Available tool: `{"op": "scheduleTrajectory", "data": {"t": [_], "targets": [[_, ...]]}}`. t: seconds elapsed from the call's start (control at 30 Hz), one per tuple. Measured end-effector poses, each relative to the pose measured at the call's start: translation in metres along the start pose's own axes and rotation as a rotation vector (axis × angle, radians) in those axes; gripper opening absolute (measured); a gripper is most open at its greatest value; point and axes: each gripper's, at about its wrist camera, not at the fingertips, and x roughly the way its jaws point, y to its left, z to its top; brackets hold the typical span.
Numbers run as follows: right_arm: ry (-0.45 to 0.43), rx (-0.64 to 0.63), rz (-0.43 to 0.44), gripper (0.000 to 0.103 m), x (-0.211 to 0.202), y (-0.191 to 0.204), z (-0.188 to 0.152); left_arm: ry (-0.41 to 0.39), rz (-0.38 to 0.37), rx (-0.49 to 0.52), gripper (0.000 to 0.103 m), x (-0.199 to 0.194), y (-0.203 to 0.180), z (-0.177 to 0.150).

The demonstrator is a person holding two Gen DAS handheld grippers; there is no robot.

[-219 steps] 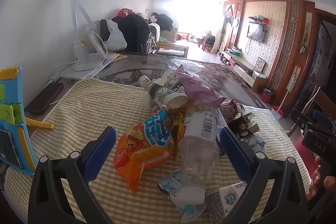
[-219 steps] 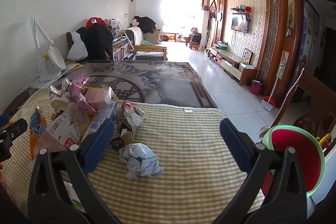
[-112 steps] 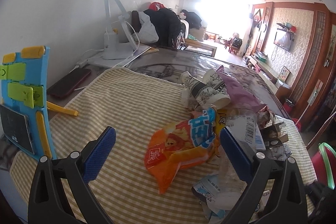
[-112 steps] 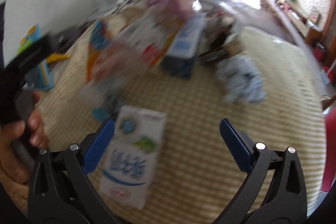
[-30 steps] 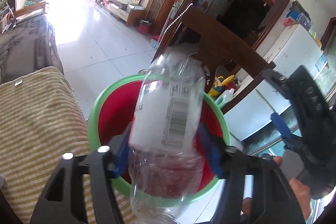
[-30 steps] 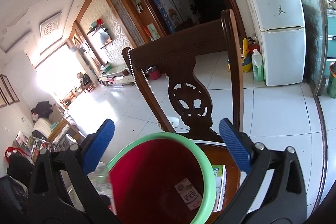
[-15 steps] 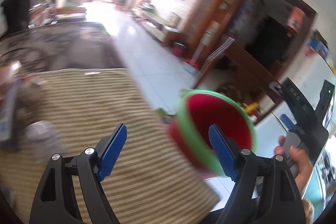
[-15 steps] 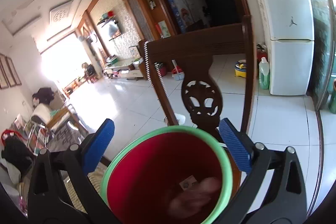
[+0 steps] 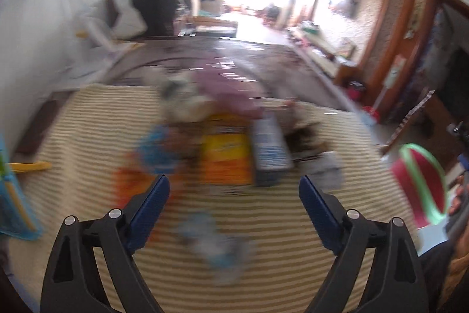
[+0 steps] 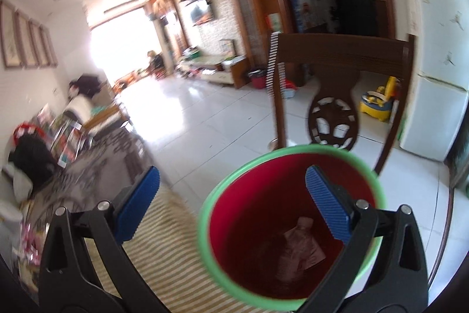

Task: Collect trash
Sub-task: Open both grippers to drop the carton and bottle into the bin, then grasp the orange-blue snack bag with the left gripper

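trash pile (image 9: 231, 143), blurred, lies beyond left tongs (image 9: 234, 195), just spread, empty; right tongs (image 10: 233, 189) spread over bin (image 10: 288, 225).

L cam faces table (image 9: 88, 119); R cam: bin (image 10: 222, 195).

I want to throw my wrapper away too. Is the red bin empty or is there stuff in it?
Not empty. Inside the red bin, pale crumpled trash lies at the bottom. It is far from full.
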Motion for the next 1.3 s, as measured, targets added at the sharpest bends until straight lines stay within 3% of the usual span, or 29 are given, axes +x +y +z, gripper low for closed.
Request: {"op": "scheduleTrajectory", "data": {"t": [0.23, 0.37, 0.5, 0.57, 0.63, 0.83, 1.2, 1.3], "targets": [[0.057, -0.181, 0.087, 0.098, 0.003, 0.067, -0.024, 0.119, 0.125, 0.044, 0.089, 0.037, 0.053, 0.003], [0.08, -0.246, 0.11, 0.098, 0.006, 0.091, -0.036, 0.179, 0.175, 0.109, 0.089, 0.068, 0.06, 0.0], [0.115, -0.302, 0.132, 0.098, 0.01, 0.107, -0.047, 0.189, 0.204, 0.113, 0.089, 0.083, 0.063, 0.001], [0.128, -0.317, 0.14, 0.098, 0.012, 0.113, -0.053, 0.18, 0.196, 0.08, 0.089, 0.088, 0.069, 0.006], [0.143, -0.331, 0.154, 0.098, 0.013, 0.116, -0.056, 0.189, 0.167, 0.03, 0.08, 0.093, 0.075, 0.007], [0.17, -0.368, 0.185, 0.098, 0.014, 0.125, -0.066, 0.176, 0.114, -0.082, 0.073, 0.092, 0.089, 0.006], [0.248, -0.462, 0.303, 0.098, 0.016, 0.153, -0.09, 0.087, 0.044, -0.264, 0.071, 0.074, 0.109, -0.004], [0.313, -0.48, 0.361, 0.098, 0.021, 0.163, -0.101, 0.045, 0.022, -0.333, 0.071, 0.057, 0.114, -0.012]]}}
